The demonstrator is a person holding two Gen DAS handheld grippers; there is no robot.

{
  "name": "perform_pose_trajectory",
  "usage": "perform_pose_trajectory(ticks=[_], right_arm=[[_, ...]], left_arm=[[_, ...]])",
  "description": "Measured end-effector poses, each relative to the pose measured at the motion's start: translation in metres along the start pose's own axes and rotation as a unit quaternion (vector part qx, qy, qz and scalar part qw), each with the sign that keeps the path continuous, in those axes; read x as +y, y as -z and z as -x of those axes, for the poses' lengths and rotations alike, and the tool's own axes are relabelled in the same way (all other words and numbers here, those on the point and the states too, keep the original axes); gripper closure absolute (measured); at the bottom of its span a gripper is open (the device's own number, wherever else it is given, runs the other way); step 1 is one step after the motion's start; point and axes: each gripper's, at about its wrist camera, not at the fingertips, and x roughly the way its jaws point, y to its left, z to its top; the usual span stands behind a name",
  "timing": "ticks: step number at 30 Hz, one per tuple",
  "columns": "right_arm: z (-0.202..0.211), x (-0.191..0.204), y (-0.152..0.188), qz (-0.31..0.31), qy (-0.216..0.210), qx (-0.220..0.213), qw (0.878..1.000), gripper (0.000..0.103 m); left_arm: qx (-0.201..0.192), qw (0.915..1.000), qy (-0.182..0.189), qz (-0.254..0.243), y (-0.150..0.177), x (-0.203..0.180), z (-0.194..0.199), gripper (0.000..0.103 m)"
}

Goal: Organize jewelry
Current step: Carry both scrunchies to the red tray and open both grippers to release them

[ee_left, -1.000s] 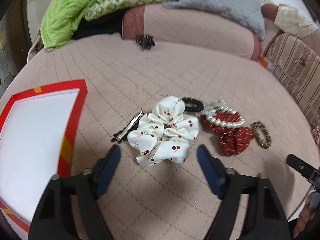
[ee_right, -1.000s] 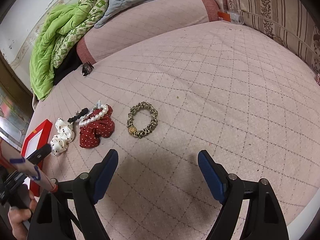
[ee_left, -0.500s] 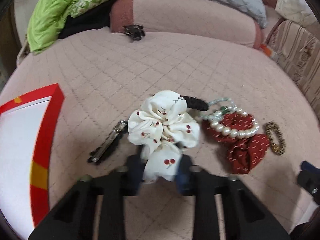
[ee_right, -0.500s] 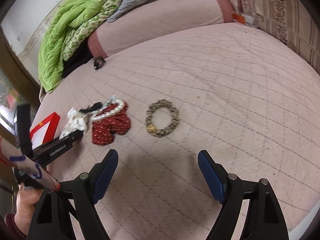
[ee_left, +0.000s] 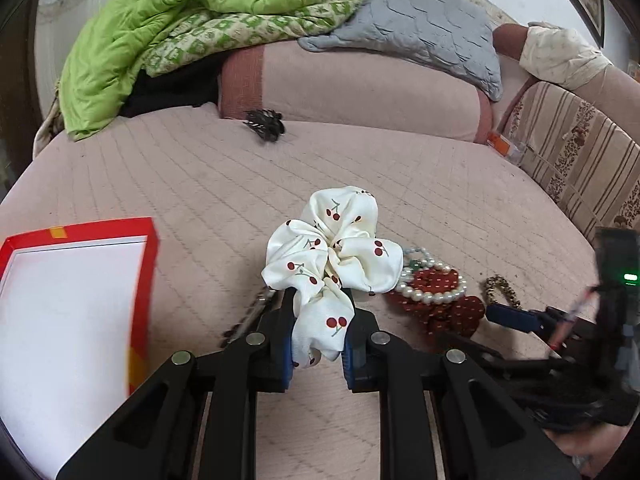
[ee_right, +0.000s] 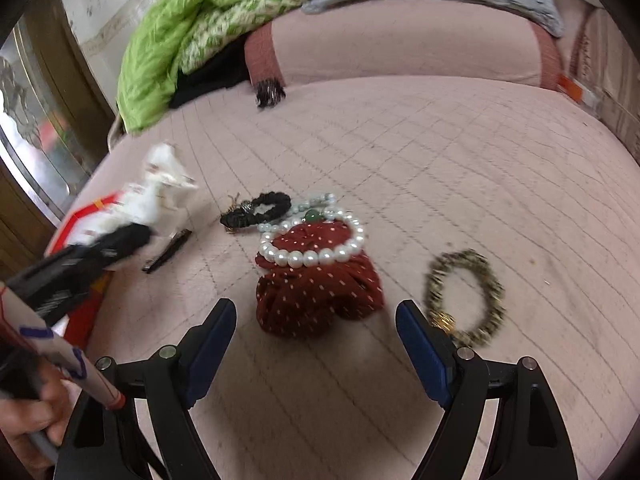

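While gripping: left gripper (ee_left: 318,344) pinches the white cherry-print fabric scrunchie (ee_left: 332,256), raised above the bed.
Surface: pink quilted bedspread (ee_right: 440,152), green blanket (ee_left: 168,20), red-rimmed white box (ee_left: 72,300).
Right gripper (ee_right: 316,354): jaws spread, empty, over the dark red dotted scrunchie (ee_right: 316,296).
Right view only: black hair tie (ee_right: 260,210); pearl bracelet (ee_right: 312,254) whole.

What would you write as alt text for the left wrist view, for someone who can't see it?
The left hand-held gripper is shut on a white cherry-print scrunchie, lifted above a pink quilted bed. A red-rimmed box lies to the left; a pearl bracelet on a red dotted scrunchie lies to the right.
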Motion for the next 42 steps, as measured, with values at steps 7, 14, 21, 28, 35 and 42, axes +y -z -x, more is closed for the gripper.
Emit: perform_pose_trajectory(ticks=[7,14,21,28,35,42], right_arm=[[-0.011,0.009,-0.006,0.029,0.022,0.007,0.999,0.077],[0.025,0.0,-0.005,-0.016,-0.047,-0.013,0.999,0.09],[0.075,0.004,-0.009,-0.016,-0.072,-0.11,0.991,0.09],[0.083,0.011,-0.014,-0.017,-0.082,-0.133,0.988,0.09],[0.083,0.026,-0.014,-0.006,-0.098,-0.132,0.986,0.09],[0.073,0.06,-0.018,0.014,-0.118,-0.125,0.985,0.09]], left_arm=[[0.001,0.9999,-0.004,0.015,-0.001,0.02,0.005,0.085],[-0.01,0.9998,0.003,0.017,-0.001,0.024,0.015,0.085],[-0.015,0.9996,0.002,0.022,0.0,0.027,0.02,0.085],[-0.02,0.9994,-0.001,0.028,0.0,0.032,0.025,0.085],[-0.026,0.9989,-0.014,0.035,0.001,0.045,0.033,0.085],[-0.034,0.9975,-0.033,0.053,0.004,0.072,0.048,0.085]])
